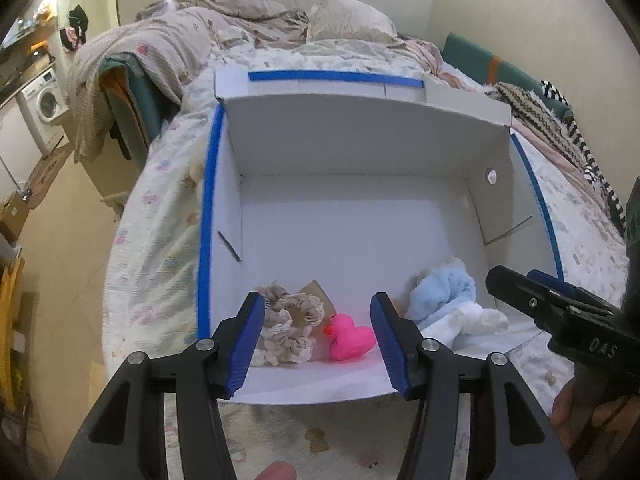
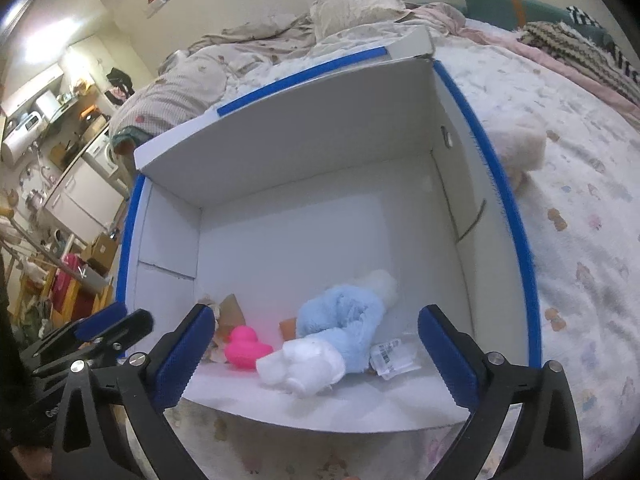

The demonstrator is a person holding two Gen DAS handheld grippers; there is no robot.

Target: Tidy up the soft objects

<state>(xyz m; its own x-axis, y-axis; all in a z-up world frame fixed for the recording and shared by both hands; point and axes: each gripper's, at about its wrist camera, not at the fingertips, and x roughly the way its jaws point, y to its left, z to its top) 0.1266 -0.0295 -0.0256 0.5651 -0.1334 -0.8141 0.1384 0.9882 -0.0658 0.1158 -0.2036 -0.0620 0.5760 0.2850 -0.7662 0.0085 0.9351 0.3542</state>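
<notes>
Hovering spread and empty, both hand-held grippers (image 1: 318, 344) (image 2: 316, 360) overlook the boxed pink duck (image 1: 352, 338).

The left gripper (image 1: 318, 340) is held pointing steeply downward, its blue-padded jaws parted about halfway with nothing pressed between them, and a fingertip (image 1: 276, 470) is seen at 6 o'clock at the lower edge of its view. The right gripper (image 2: 316, 354) is likewise angled downward, its jaws spread wide and gripping nothing. In the left wrist view the right gripper is seen at 3 o'clock with part of a hand (image 1: 568, 408) below it, while the left gripper is seen at 8 o'clock in the right wrist view.
</notes>
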